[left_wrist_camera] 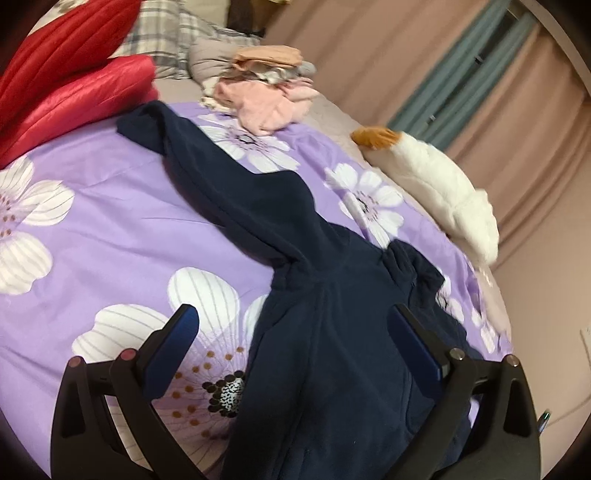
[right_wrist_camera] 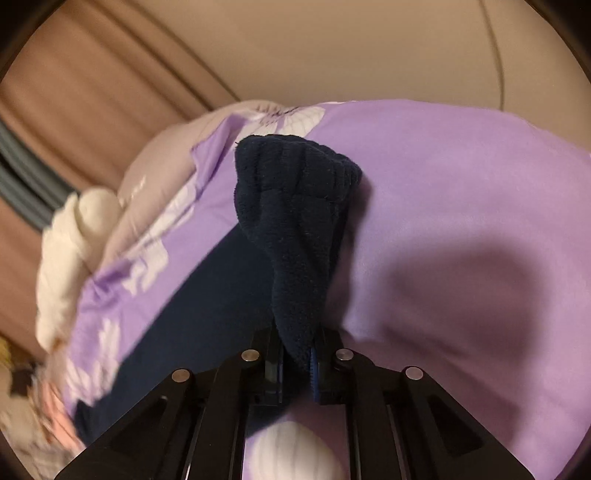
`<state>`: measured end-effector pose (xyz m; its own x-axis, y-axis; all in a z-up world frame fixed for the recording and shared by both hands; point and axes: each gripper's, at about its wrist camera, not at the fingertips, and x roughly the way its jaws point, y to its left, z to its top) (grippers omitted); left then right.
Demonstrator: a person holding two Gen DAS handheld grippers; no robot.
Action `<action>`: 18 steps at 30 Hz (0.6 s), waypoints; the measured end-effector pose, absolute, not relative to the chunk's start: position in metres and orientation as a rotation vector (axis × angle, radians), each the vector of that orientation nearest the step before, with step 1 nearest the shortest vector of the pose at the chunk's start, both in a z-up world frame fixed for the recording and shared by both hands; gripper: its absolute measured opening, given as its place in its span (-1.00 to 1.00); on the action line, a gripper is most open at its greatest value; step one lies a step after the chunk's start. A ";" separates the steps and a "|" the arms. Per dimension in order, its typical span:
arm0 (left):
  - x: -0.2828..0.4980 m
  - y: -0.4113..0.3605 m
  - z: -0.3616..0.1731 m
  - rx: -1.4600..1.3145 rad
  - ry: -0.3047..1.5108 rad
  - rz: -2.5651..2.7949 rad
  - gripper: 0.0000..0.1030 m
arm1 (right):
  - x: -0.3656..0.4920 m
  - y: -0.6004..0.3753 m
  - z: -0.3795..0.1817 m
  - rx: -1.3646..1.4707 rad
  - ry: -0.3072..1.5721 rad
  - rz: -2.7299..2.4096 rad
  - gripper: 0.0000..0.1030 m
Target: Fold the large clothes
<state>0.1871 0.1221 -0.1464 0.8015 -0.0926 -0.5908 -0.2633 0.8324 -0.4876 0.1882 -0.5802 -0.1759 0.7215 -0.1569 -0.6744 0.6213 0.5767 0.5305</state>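
Garment: dark navy fleece garment (left_wrist_camera: pixel 317 332) lay spread along the purple flowered bedspread (left_wrist_camera: pixel 110 229), one long part running away toward the red quilted cushions (left_wrist_camera: pixel 70 74).
Left tongs: left tongs (left_wrist_camera: pixel 295 332) stood wide open above the near part of the garment, one finger over the bedspread, the other over the fleece; nothing pressed between the pads.
Right tongs: right tongs (right_wrist_camera: pixel 297 354) were closed on a ribbed cuff end of the garment (right_wrist_camera: pixel 295 206), the fleece pinched between the pads and bunched up in front of them.
Bed, far side: loose pile of pink and beige clothes (left_wrist_camera: pixel 266 88) sat beyond the garment, apart from it.
Bed, edge: white plush toy (left_wrist_camera: pixel 436 188) with an orange tip lay near the curtain (left_wrist_camera: pixel 461 85).
Backdrop: plaid pillow (left_wrist_camera: pixel 173 33) rested behind the cushions.
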 end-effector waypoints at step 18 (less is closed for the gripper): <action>0.208 0.121 -0.146 -0.403 0.690 0.208 0.99 | 0.241 -0.273 -0.011 0.293 0.505 -0.135 -0.78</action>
